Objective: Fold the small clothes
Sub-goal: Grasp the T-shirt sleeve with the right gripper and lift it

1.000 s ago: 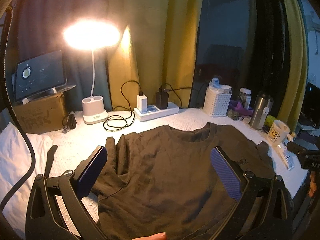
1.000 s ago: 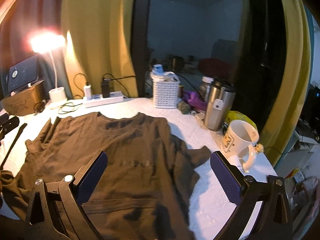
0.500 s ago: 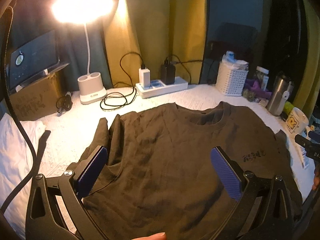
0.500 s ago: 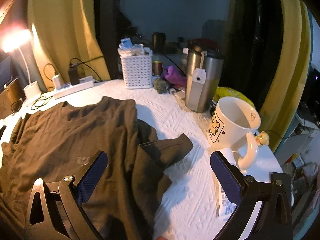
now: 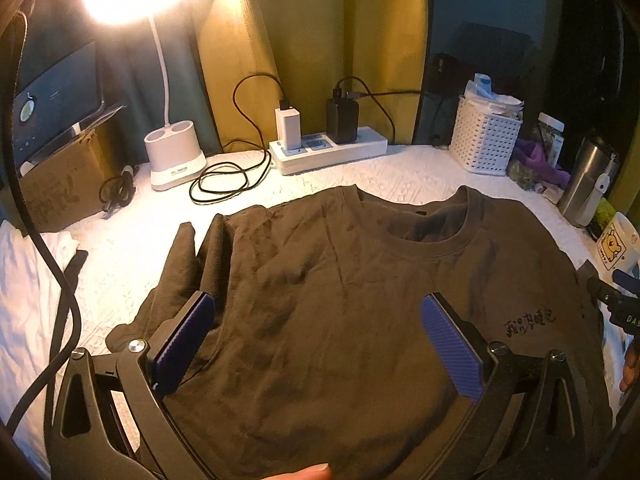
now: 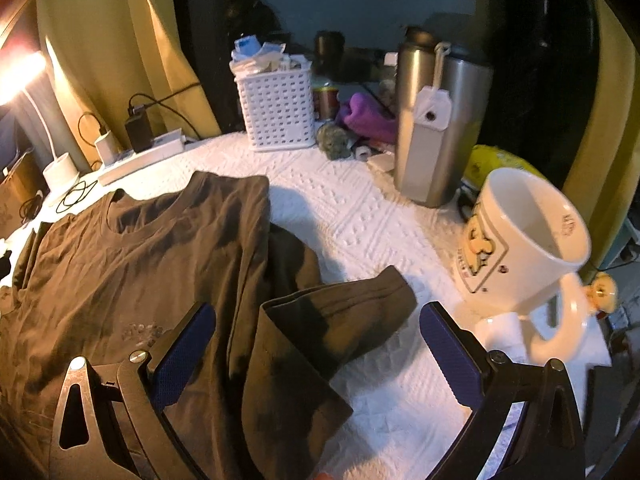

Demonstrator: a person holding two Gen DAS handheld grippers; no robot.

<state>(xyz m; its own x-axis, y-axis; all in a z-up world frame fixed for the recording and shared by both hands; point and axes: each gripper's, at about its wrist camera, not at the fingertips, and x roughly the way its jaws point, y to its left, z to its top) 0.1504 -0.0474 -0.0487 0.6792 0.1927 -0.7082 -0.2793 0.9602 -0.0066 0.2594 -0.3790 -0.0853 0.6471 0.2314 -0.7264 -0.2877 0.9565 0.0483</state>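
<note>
Both wide claws, left claw [image 5: 316,344] and right claw [image 6: 316,352], are hovering empty over the T-shirt [image 5: 360,300], its sleeve [image 6: 340,304] between the just-narrowing right jaws, likely for folding.

Both wrist views angled down, close over shared shirt [image 5: 340,300]

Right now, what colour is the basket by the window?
White basket, perforated; clearest in the right wrist view.
</note>
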